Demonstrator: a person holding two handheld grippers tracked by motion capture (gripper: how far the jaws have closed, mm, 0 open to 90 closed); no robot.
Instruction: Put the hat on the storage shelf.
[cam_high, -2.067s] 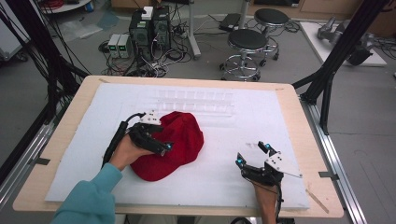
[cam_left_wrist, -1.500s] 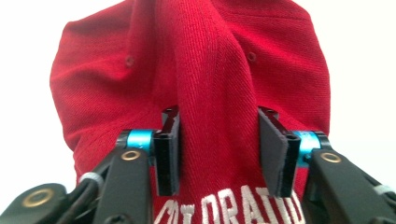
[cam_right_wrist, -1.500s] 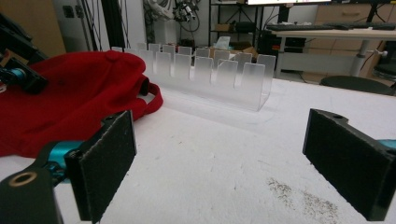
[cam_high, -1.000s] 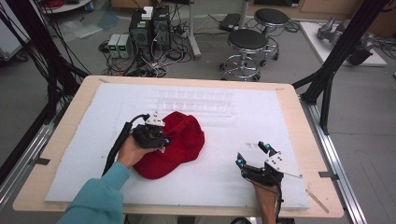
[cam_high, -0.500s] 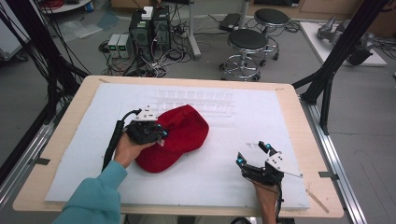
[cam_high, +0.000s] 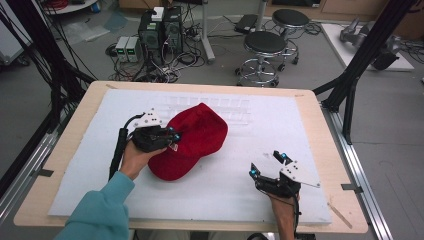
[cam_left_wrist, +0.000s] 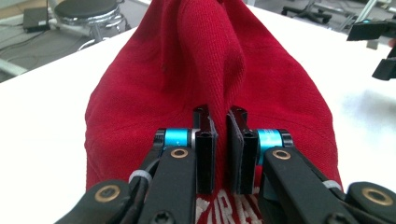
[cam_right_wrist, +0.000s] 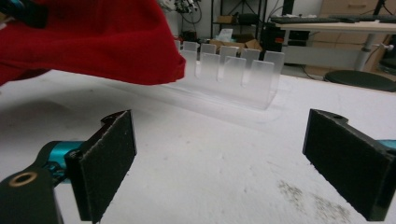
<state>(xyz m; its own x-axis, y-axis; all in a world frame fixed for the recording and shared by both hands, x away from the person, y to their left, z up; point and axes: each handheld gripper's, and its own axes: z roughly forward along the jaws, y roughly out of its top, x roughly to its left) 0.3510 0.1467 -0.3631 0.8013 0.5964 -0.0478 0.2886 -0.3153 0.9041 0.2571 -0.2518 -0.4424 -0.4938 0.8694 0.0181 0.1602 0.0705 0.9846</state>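
A lab: computer towers (cam_high: 161, 31), tangled cables (cam_high: 165, 67), stools (cam_high: 264, 50).

Your left gripper (cam_high: 172, 139) points toward 3 o'clock, its jaws pinched nearly together on a fold of red fabric. Your right gripper (cam_high: 266, 165) sits at 5 o'clock, aimed toward 11, jaws spread wide and empty.

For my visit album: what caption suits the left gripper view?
Left gripper pinching a fold of a red fabric cap on the white table.
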